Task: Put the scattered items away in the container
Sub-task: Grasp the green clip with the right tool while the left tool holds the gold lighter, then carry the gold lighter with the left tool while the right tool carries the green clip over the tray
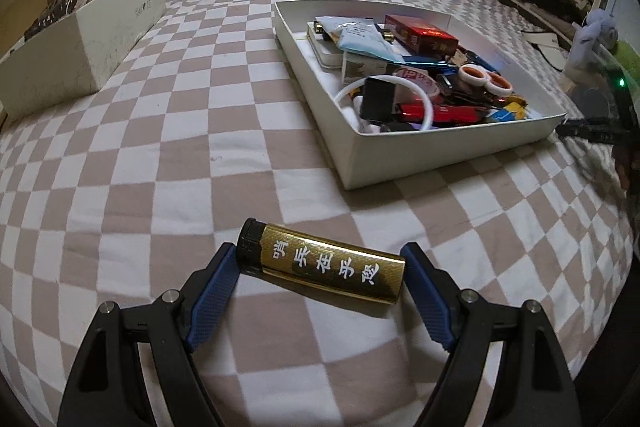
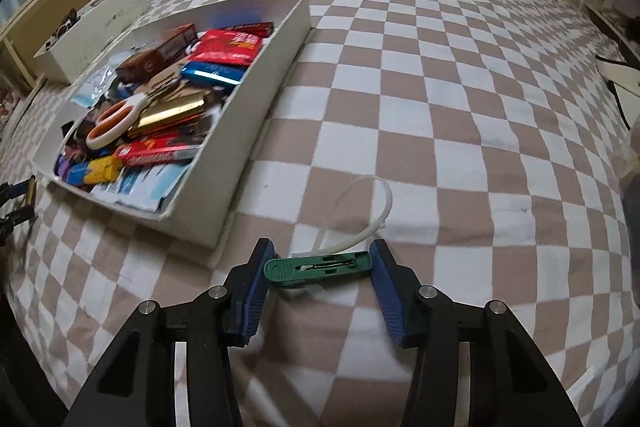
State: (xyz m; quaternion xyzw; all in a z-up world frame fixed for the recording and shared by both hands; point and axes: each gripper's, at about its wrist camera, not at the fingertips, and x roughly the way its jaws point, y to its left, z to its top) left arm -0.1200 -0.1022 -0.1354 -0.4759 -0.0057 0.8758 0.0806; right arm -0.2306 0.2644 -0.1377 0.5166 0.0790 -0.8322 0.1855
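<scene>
Left gripper (image 1: 320,267) jaws hold gold lighter (image 1: 324,263) endwise. Right gripper (image 2: 320,263) jaws touch green clip (image 2: 318,269) ends. Risk: clip pivots out; white strap (image 2: 368,215) snags en route to container (image 2: 260,115).

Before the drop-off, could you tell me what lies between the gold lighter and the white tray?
Only bare checked bedsheet lies between the gold lighter and the white tray, as the left wrist view shows.

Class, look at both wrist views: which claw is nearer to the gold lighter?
Left. The left claw has the gold lighter between its pads, gripped end to end. The right claw is beyond the white tray, around a green clip.
</scene>
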